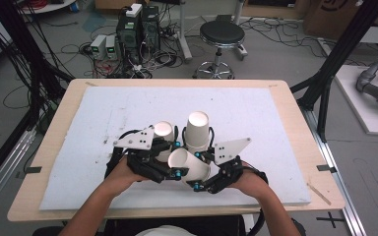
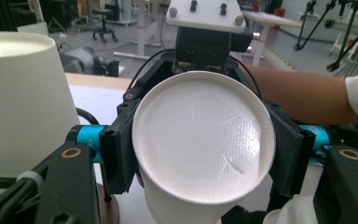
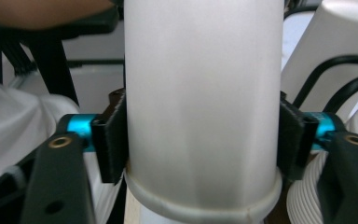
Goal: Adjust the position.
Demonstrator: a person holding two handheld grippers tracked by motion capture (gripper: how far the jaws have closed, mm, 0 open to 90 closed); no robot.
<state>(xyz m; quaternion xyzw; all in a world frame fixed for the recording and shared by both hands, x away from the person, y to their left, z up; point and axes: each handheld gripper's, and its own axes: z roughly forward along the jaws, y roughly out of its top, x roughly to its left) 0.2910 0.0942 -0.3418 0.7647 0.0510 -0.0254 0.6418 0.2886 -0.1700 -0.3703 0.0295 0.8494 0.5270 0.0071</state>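
Note:
A white paper cup [image 1: 193,166] lies on its side just above the white board, held from both ends. My right gripper [image 1: 196,170] is shut on its wall near the rim, pads pressed to both sides [image 3: 200,93]. My left gripper [image 1: 177,158] faces it from the other side. Its pads [image 2: 119,154] touch the edge of the cup's closed base [image 2: 203,135], so it is shut on the cup too. Two more white cups stand upside down just behind: one [image 1: 163,130] by the left gripper, one [image 1: 197,129] in the middle.
The white foam board [image 1: 103,113] covers a wooden table [image 1: 295,98]. Beyond the far edge are a stool [image 1: 221,37], computer boxes [image 1: 137,29] and floor cables. Black frame posts [image 1: 342,46] rise at the right. One standing cup [image 2: 18,98] is close to the left jaw.

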